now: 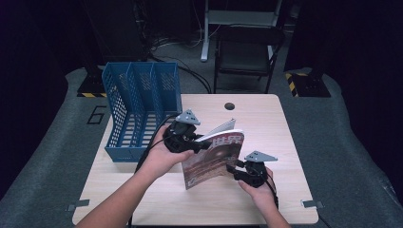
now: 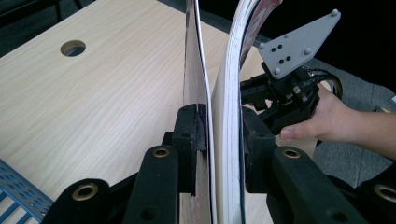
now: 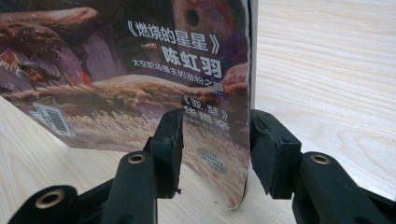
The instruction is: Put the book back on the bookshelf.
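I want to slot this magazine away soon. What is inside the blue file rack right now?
The blue file rack shows three compartments, all looking empty through the open tops. Its slotted walls hide part of the floor of each, so a thin sheet lying flat cannot be ruled out.

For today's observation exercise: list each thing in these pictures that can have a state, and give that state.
magazine: upright on the table, slightly fanned, held by both grippers
left gripper: shut on the magazine's edge
right gripper: jaws astride the magazine's lower corner, contact unclear
file rack: upright, empty
chair: unoccupied
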A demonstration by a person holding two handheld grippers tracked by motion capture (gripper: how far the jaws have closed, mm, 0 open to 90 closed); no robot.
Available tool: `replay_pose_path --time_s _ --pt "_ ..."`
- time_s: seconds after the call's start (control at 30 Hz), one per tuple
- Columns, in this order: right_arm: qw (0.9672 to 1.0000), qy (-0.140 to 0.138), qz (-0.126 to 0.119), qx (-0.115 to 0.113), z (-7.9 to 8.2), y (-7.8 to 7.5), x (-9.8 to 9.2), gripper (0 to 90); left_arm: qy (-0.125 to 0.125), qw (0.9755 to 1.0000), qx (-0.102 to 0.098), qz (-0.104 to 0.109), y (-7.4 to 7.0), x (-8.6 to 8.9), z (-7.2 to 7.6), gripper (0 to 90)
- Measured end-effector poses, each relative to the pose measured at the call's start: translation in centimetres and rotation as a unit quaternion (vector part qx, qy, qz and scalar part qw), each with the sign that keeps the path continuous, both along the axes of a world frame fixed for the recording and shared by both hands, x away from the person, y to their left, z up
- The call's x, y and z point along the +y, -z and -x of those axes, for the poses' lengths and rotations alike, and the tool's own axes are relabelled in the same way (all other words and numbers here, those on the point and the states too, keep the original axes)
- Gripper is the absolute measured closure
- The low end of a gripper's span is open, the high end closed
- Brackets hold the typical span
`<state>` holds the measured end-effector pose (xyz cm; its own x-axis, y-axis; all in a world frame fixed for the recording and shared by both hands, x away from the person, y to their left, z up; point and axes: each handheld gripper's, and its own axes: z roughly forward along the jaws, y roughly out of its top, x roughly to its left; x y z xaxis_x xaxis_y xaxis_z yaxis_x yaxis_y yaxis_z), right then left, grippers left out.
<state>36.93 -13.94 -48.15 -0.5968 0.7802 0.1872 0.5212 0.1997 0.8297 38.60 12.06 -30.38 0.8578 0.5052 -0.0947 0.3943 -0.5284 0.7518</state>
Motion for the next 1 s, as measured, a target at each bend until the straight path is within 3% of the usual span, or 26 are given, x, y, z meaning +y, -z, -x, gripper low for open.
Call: replay_pose_path --time_s 0.47,1.0 --pt "1.0 0.0 0.0 0.001 -0.03 -0.04 0.05 55.8 0.007 0.999 0.013 -0.041 -0.21 -0.58 -0.46 78.0" --pt "1.0 0.0 -0.002 -0.002 -0.13 -0.02 0.03 55.1 0.006 0.998 0.01 -0.062 -0.34 -0.76 -0.66 83.3"
